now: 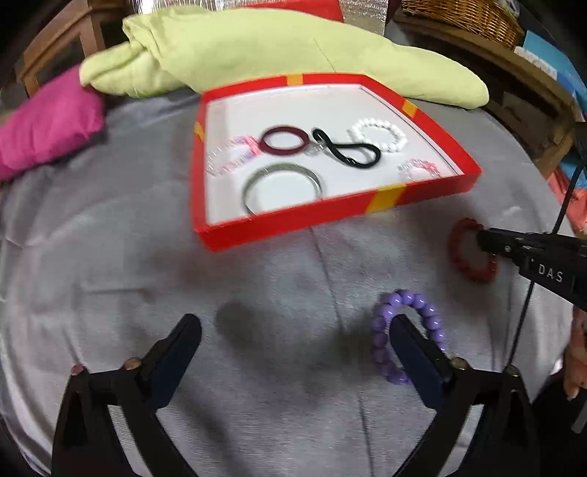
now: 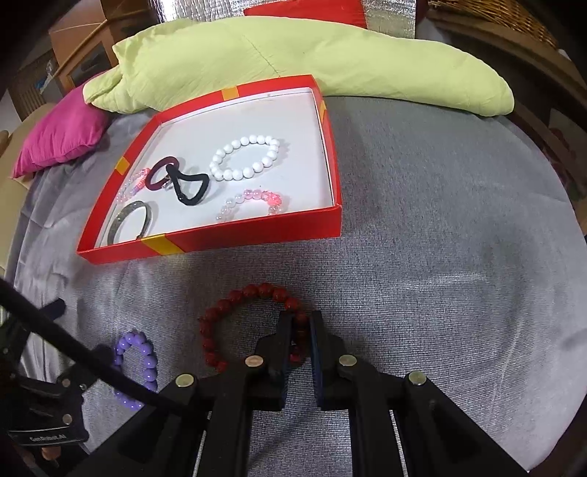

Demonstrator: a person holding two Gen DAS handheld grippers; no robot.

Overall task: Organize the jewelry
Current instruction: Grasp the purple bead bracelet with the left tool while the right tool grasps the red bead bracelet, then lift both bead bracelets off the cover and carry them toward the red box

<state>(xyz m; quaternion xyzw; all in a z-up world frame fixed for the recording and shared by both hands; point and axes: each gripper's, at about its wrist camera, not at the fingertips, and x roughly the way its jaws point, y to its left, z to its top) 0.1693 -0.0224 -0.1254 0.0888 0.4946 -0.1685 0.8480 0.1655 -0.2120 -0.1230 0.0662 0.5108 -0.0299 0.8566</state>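
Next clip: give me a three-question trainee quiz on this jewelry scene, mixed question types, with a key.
1. True or false: the right tongs are closed on the dark red bead bracelet.
2. Which bracelet lies outside the red box beside the left tongs? A white B purple C silver
3. Fill in: the white bead bracelet lies inside the ____.

Key
1. True.
2. B: the purple bead bracelet lies on the grey cloth, and the left tongs are open.
3. Red box.

A pale green cushion (image 2: 293, 58) lies along the far edge of a grey cloth (image 2: 422, 257). A magenta pillow (image 2: 62, 135) sits beside it. A wicker basket (image 1: 466, 18) stands behind.
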